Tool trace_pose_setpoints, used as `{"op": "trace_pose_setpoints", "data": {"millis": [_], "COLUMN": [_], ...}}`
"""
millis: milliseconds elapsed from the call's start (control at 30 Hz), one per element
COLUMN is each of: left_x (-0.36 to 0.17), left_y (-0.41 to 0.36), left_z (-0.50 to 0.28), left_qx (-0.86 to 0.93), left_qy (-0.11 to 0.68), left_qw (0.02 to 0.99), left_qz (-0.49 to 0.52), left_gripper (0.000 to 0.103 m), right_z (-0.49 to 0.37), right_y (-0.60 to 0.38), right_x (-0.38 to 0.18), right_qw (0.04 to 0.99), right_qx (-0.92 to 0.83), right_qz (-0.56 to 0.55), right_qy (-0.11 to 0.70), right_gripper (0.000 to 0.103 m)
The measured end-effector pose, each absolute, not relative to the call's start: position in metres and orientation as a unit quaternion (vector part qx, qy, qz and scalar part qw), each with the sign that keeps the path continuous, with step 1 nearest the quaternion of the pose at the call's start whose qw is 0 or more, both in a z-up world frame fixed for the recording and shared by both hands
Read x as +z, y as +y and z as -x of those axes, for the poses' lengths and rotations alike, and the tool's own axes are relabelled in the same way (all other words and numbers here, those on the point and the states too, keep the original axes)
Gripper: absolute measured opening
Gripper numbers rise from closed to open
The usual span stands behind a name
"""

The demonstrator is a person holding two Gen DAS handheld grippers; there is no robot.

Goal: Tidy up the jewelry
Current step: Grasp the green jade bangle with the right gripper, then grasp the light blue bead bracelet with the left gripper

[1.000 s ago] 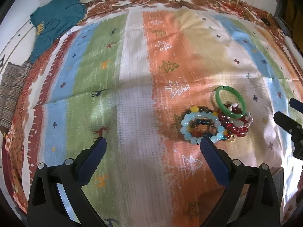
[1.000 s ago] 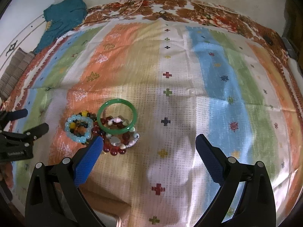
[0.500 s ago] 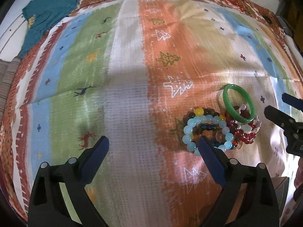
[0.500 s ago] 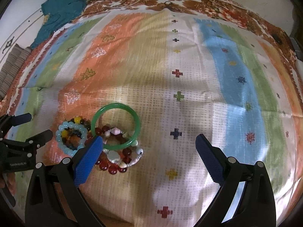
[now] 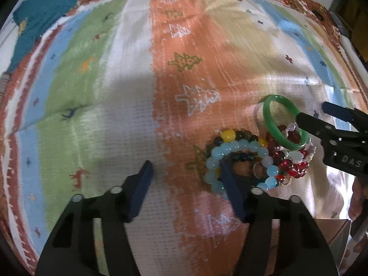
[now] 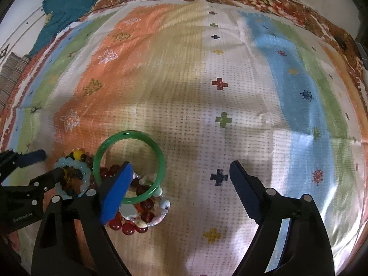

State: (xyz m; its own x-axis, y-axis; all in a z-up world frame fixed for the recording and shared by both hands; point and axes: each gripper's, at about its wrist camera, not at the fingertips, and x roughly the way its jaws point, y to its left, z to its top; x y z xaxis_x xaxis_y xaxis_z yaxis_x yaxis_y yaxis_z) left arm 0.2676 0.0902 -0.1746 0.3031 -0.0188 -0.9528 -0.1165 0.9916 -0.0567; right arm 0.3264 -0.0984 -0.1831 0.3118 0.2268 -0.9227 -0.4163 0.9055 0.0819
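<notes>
The jewelry lies in 1 heap on the striped cloth [image 6: 230,96], toward its near edge, on the orange band beside the white one. The green bangle [image 6: 130,138] rests on top, tilted over the red bead bracelet [image 6: 128,227]; the pale blue bead bracelet [image 5: 220,149] lies touching them on the left side of the heap.

Handling: judge the bangle rigid, smooth and probably brittle. Take it across the thickness of its band, not across the full ring, and expect it to slip on the pads. Judge the bead strands light and limp. They are tangled with each other, so lifting 1 may drag the others.

Pose: both of your hands point steeply down at the cloth. Your left gripper [image 5: 186,172] has just been closing. Its right finger [image 5: 230,191] stands inside the blue bead loop, its left finger on bare cloth, and the pads do not yet press the beads. Your right gripper [image 6: 181,170] has also just been closing slightly but is spread wide. Its left finger [image 6: 117,191] sits within the bangle ring, its right finger [image 6: 246,191] outside, and nothing is held.
</notes>
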Motion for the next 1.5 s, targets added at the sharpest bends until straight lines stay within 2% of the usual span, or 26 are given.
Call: {"op": "trace_pose_setpoints", "data": {"millis": [67, 200, 233, 267, 300, 367, 467, 1500], "left_x": [-0.174, -0.174, -0.173, -0.173, -0.172, -0.172, -0.172, -0.099], "left_y": [0.088, 0.082, 0.08, 0.077, 0.076, 0.072, 0.071, 0.054], "left_z": [-0.268, -0.27, -0.27, -0.27, -0.27, -0.269, -0.268, -0.238], "left_qx": [0.024, 0.003, 0.002, 0.0, 0.0, 0.005, 0.007, -0.013], "left_qy": [0.586, 0.588, 0.588, 0.589, 0.589, 0.589, 0.588, 0.538], "left_qw": [0.808, 0.806, 0.806, 0.806, 0.806, 0.806, 0.807, 0.841], "left_qz": [0.059, 0.07, 0.07, 0.068, 0.065, 0.058, 0.054, 0.049], "left_gripper": [0.049, 0.023, 0.017, 0.014, 0.011, 0.011, 0.011, 0.011], "right_z": [-0.328, -0.328, -0.328, -0.328, -0.328, -0.328, -0.327, -0.285], "right_y": [-0.096, -0.09, -0.089, -0.089, -0.09, -0.091, -0.093, -0.132], "right_x": [-0.187, -0.191, -0.191, -0.191, -0.191, -0.191, -0.19, -0.129], "right_qw": [0.801, 0.799, 0.799, 0.799, 0.799, 0.796, 0.794, 0.827], "right_qx": [0.203, 0.205, 0.205, 0.204, 0.205, 0.211, 0.214, 0.211], "right_qz": [0.084, 0.096, 0.1, 0.101, 0.101, 0.099, 0.095, 0.072], "right_qy": [0.557, 0.557, 0.556, 0.556, 0.557, 0.559, 0.561, 0.516], "right_gripper": [0.069, 0.054, 0.047, 0.038, 0.036, 0.019, 0.011, 0.008]}}
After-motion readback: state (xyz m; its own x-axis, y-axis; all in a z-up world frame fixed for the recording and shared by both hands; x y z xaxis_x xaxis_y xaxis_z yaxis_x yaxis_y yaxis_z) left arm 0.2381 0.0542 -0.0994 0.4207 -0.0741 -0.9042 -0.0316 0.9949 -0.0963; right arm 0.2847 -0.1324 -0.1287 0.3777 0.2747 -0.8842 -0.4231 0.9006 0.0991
